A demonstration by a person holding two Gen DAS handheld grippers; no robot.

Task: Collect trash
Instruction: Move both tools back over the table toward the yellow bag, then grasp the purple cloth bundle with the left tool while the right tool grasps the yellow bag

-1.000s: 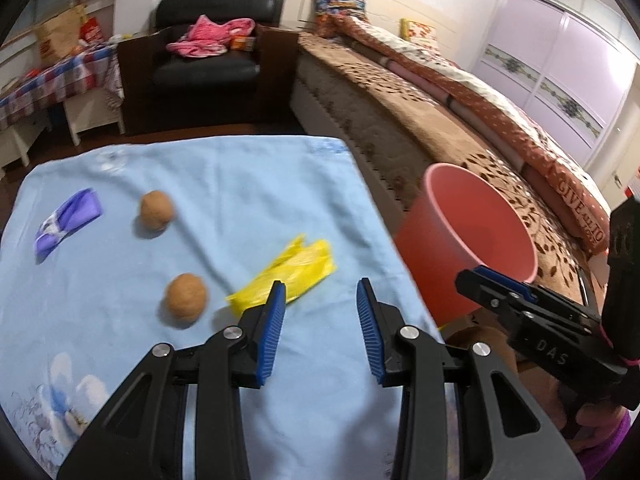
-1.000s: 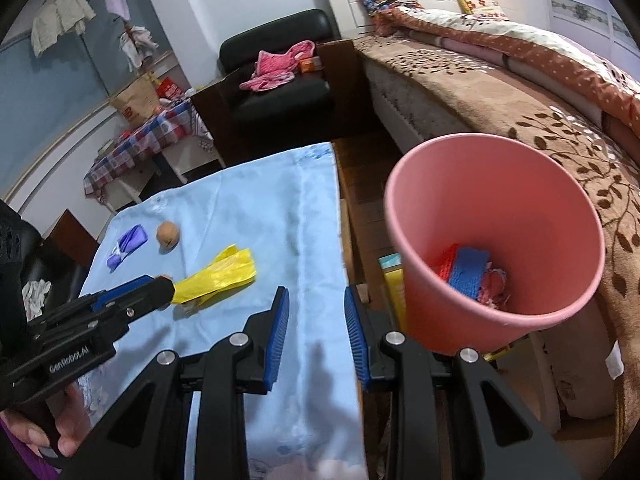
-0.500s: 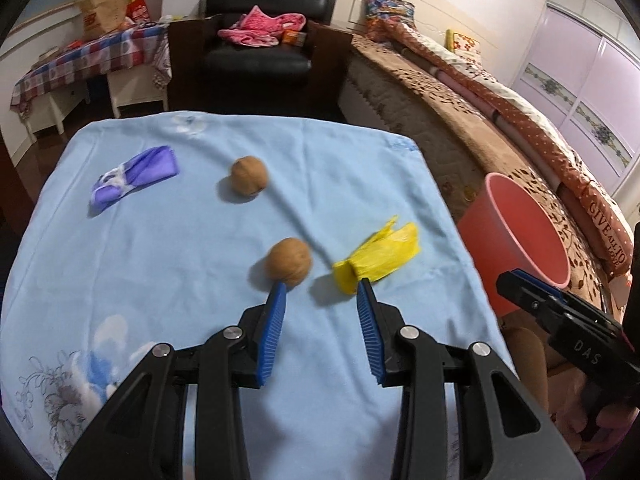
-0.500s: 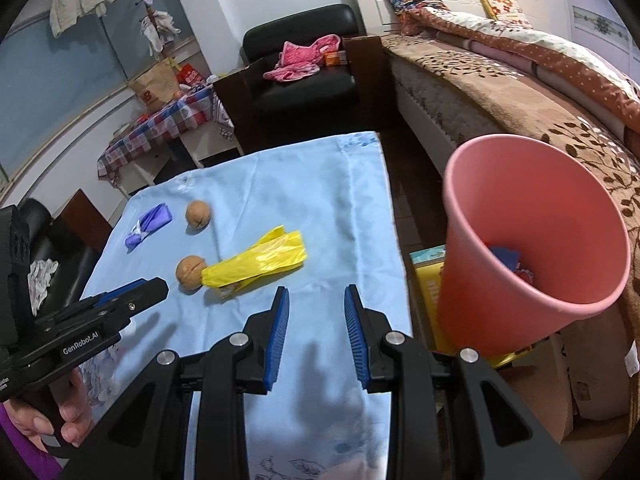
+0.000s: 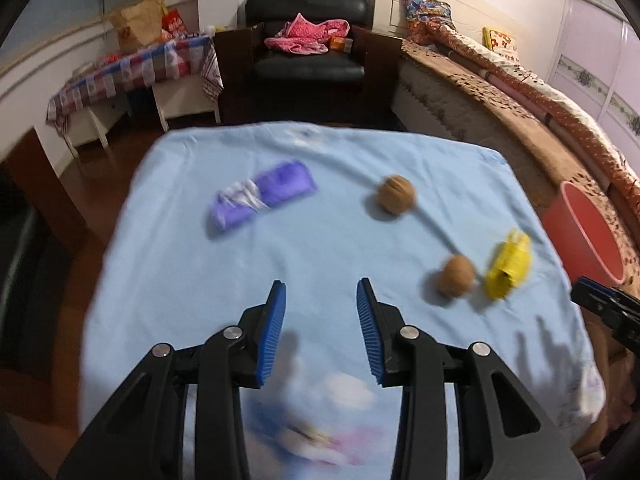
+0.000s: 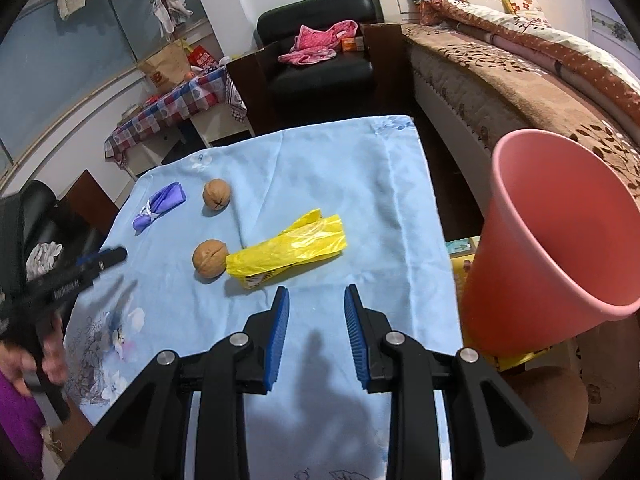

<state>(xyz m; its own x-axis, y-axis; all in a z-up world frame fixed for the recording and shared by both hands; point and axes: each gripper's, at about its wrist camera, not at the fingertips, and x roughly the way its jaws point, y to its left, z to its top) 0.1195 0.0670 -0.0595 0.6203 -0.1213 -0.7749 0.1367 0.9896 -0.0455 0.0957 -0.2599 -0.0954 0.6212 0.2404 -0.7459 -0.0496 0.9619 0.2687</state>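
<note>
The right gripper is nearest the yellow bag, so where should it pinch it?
Judging by its pose, pinch the yellow bag across its narrow width mid-length, right gripper descending from above; it lies flat and elongated, its left end touching a walnut.

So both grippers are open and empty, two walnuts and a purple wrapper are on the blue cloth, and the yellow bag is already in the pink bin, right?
Not quite. The yellow bag is not in the pink bin; the right wrist view shows it lying on the blue cloth, right beside the nearer walnut. The rest holds: left gripper and right gripper are open and empty, with the farther walnut and purple wrapper on the cloth.
</note>
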